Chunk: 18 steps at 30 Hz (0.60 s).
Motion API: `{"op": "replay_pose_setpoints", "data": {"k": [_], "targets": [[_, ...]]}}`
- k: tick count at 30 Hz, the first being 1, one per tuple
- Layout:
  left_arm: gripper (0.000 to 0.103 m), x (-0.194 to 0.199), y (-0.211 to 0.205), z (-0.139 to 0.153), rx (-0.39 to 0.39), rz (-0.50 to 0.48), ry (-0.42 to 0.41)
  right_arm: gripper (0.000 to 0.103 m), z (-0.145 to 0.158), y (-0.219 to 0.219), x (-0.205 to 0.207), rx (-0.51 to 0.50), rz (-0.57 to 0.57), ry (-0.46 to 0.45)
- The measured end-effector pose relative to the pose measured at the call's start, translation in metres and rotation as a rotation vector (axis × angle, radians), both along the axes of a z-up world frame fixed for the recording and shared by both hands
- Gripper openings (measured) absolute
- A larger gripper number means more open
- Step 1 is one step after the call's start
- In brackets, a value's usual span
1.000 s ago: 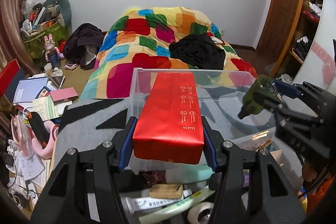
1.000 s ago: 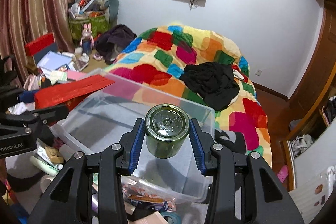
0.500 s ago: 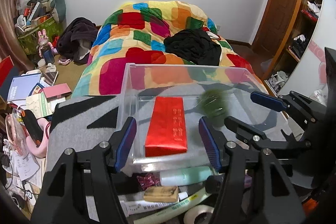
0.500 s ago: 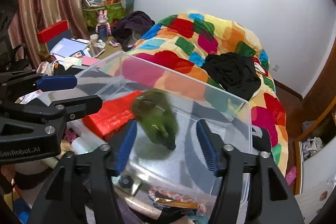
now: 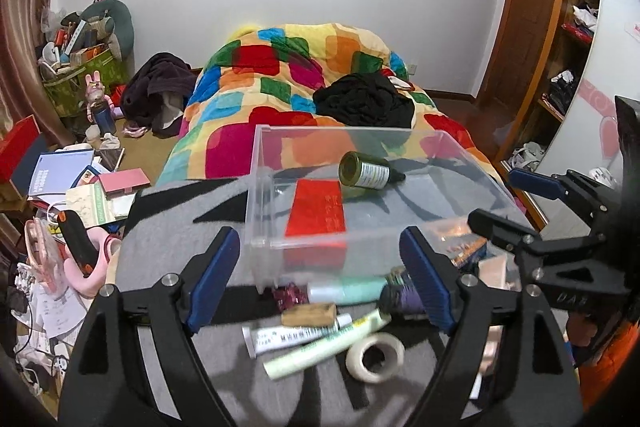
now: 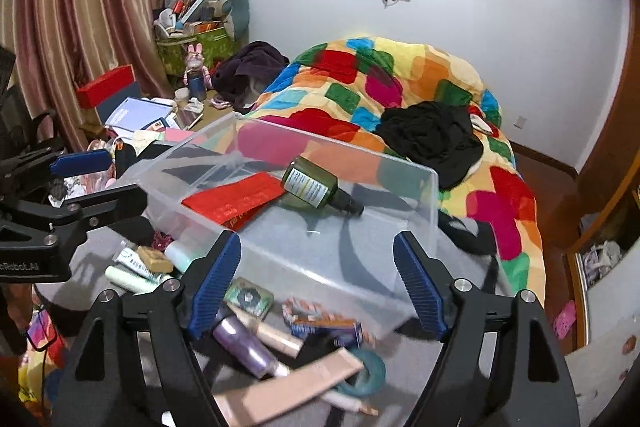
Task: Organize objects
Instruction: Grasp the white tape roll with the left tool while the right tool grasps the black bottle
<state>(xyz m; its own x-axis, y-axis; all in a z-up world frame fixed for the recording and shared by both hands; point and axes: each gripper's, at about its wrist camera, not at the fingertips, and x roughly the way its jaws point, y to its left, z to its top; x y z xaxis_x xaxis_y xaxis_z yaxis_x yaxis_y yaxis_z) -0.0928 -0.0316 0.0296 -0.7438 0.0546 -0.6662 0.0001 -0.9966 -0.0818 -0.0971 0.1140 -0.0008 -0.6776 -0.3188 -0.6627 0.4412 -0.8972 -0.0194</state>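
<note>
A clear plastic bin (image 5: 264, 187) (image 6: 428, 187) stands on the grey cloth. Inside lie a red box (image 5: 318, 207) (image 6: 236, 197) and a dark green bottle (image 5: 366, 171) (image 6: 310, 187) on its side, partly resting on the box. My left gripper (image 5: 320, 275) is open and empty just before the bin's near wall. My right gripper (image 6: 316, 279) is open and empty before the bin's near edge. Each gripper shows in the other's view, the right one (image 5: 524, 203) and the left one (image 6: 92, 179).
Loose items lie before the bin: tubes (image 5: 296, 337), a white tape roll (image 5: 374, 355), a purple bottle (image 6: 244, 345), a beige box (image 6: 288, 387), a green tin (image 6: 248, 297). A colourful bed (image 5: 304, 83) lies behind. Books and clutter (image 5: 60, 171) fill the left.
Both grippers have opened and drawn back. The red box and the green bottle, held a second ago, now lie in the bin.
</note>
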Motion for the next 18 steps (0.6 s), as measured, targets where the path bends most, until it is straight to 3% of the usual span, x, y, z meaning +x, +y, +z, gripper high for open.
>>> {"op": "replay_pose_setpoints", "data": {"k": [18], "targets": [[0.082,0.046,0.019,-0.056,0.013,-0.028,-0.122,0.076,-0.05,-0.016,0.015,-0.005,0.114,-0.148]]}}
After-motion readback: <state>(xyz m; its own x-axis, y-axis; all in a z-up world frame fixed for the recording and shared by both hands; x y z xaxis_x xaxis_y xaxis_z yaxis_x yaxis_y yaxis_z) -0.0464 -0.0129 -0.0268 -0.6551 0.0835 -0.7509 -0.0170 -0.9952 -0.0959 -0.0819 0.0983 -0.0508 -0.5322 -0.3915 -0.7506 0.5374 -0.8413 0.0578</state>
